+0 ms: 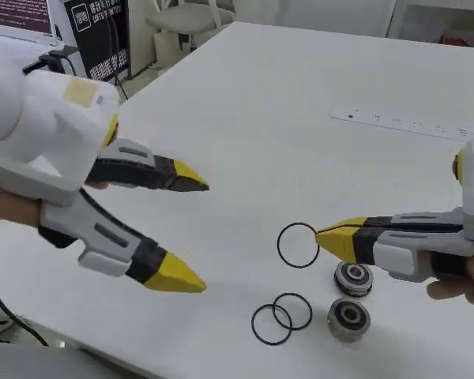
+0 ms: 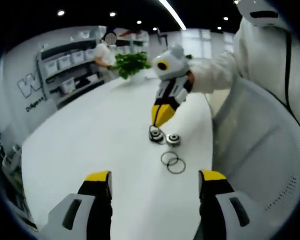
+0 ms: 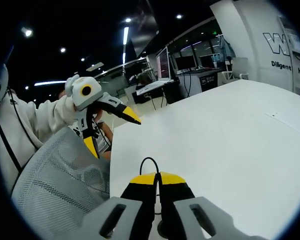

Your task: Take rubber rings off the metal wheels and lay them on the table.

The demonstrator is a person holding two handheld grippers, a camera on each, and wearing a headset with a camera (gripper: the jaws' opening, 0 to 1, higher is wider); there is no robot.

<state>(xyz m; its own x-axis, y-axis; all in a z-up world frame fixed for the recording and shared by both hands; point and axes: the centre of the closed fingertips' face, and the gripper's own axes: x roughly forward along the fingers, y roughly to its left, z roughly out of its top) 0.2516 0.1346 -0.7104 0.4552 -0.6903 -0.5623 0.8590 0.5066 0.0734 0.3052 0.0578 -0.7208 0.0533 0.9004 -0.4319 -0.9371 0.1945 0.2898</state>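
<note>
The right gripper (image 1: 324, 234), jaws pressed together, pinches a thin black rubber ring (image 1: 279, 243). Nearer on the white table (image 1: 300, 118), two more black rings (image 1: 253, 323) lie overlapping, left of two round metal wheels (image 1: 353, 278). The left gripper (image 1: 204, 237) hovers far left, jaws spread.

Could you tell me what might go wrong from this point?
The thin black rubber ring is pinched only by the tips of the right gripper, so it may slip or spring away. The two small metal wheels sit under that gripper, near the edge of the white table; a nudge could knock them off.
</note>
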